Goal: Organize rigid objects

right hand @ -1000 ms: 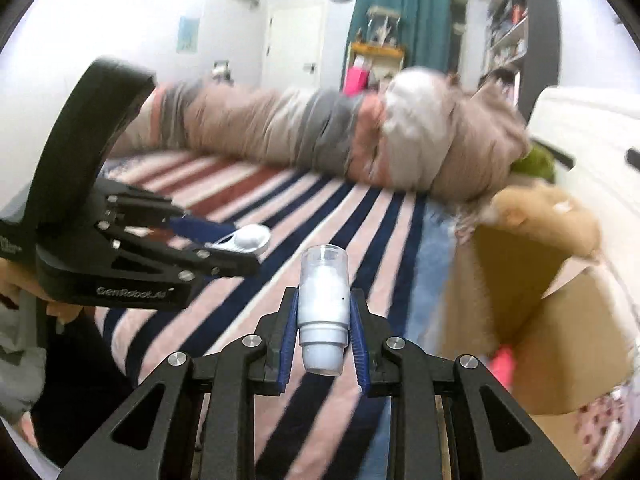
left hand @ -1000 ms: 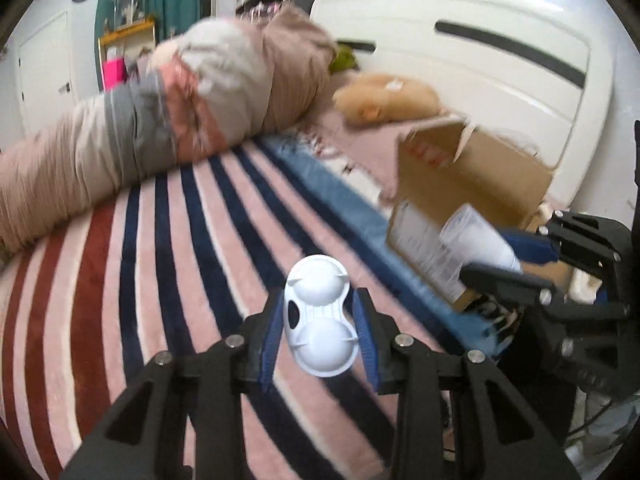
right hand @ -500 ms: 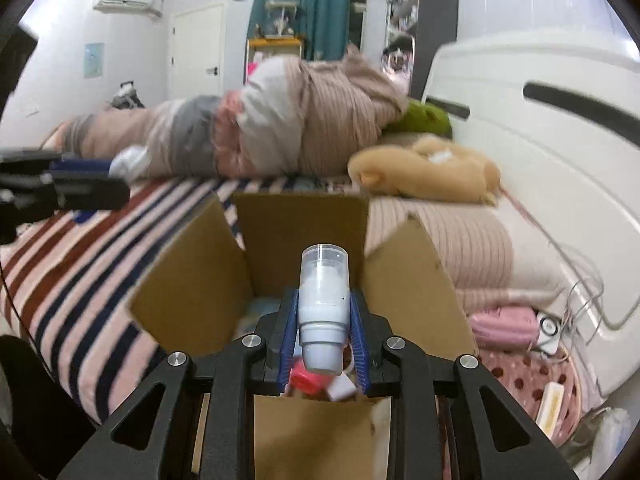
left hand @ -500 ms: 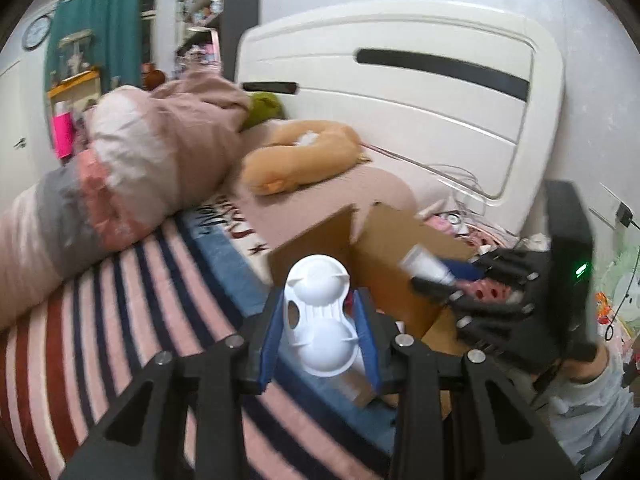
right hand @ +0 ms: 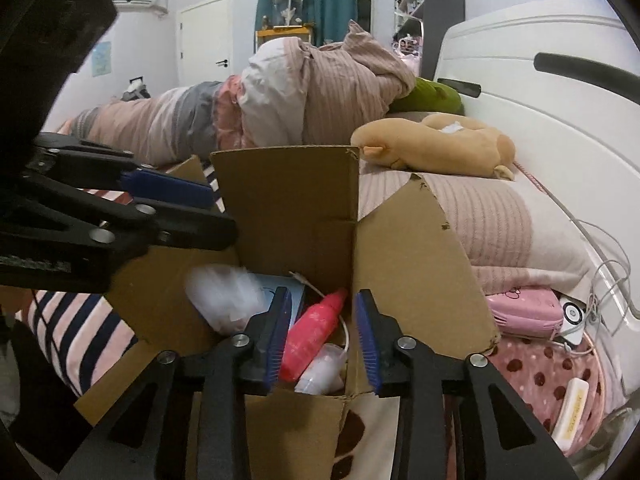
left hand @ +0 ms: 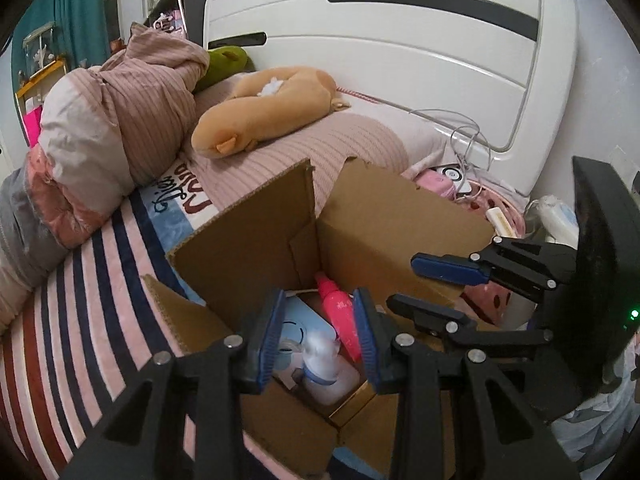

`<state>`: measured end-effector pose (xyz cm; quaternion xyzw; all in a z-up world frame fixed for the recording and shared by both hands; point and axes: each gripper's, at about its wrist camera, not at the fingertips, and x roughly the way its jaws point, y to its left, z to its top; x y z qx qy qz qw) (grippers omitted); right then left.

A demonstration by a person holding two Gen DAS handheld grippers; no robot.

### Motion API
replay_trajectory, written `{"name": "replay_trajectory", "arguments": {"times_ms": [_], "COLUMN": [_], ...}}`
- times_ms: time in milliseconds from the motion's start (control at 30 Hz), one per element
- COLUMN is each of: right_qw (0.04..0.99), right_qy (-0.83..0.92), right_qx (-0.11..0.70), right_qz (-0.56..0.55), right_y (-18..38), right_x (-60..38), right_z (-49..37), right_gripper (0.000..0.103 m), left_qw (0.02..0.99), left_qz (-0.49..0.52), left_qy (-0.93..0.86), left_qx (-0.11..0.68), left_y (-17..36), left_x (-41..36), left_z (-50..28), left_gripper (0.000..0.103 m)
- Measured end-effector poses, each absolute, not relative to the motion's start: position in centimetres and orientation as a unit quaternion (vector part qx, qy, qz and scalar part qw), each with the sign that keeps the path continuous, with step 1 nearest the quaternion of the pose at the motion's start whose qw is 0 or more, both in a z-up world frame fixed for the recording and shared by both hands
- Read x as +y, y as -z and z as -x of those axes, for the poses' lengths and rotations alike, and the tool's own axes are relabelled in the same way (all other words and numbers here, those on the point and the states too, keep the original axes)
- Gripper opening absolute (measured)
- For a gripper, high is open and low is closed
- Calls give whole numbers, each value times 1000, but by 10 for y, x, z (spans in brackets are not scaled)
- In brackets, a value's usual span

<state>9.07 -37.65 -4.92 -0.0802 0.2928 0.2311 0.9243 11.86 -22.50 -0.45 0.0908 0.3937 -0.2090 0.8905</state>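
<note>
Inside brown box [left hand: 256,248], pink bottle [left hand: 340,312]

Box [left hand: 384,220] on the bed [left hand: 80,320], bottles [right hand: 310,336] inside it, plush toy [left hand: 260,108] behind, blanket [left hand: 120,100] to its left

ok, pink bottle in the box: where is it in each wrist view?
Left wrist: pink bottle sits low centre, inside the cardboard box, leaning against its far corner, just inside the right finger of the left gripper.
Right wrist: pink bottle sits low centre, between the fingers of the right gripper.
Shared landmark: the tan plush toy beyond the box.
</note>
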Motion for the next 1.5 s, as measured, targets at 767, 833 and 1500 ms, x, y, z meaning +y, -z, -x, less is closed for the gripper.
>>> {"name": "replay_trajectory", "arguments": {"times_ms": [767, 833, 1500], "right_qw": [926, 924, 915], "right_qy": [-315, -333, -355], "right_qx": [201, 182, 192], "right_qz": [58, 53, 22], "right_y": [-11, -16, 3], "right_x": [-362, -359, -329], "right_z": [-62, -58, -69], "right_gripper": [102, 103, 103], "left_qw": [959, 966, 969], "left_qz": [-25, -14, 31], "left_qy": [82, 56, -49], "left_qx": [271, 251, 239], "left_y": [-50, -53, -5], "left_x": [-133, -120, -62], "left_z": [-21, -9, -23], "left_gripper": [102, 102, 102]}}
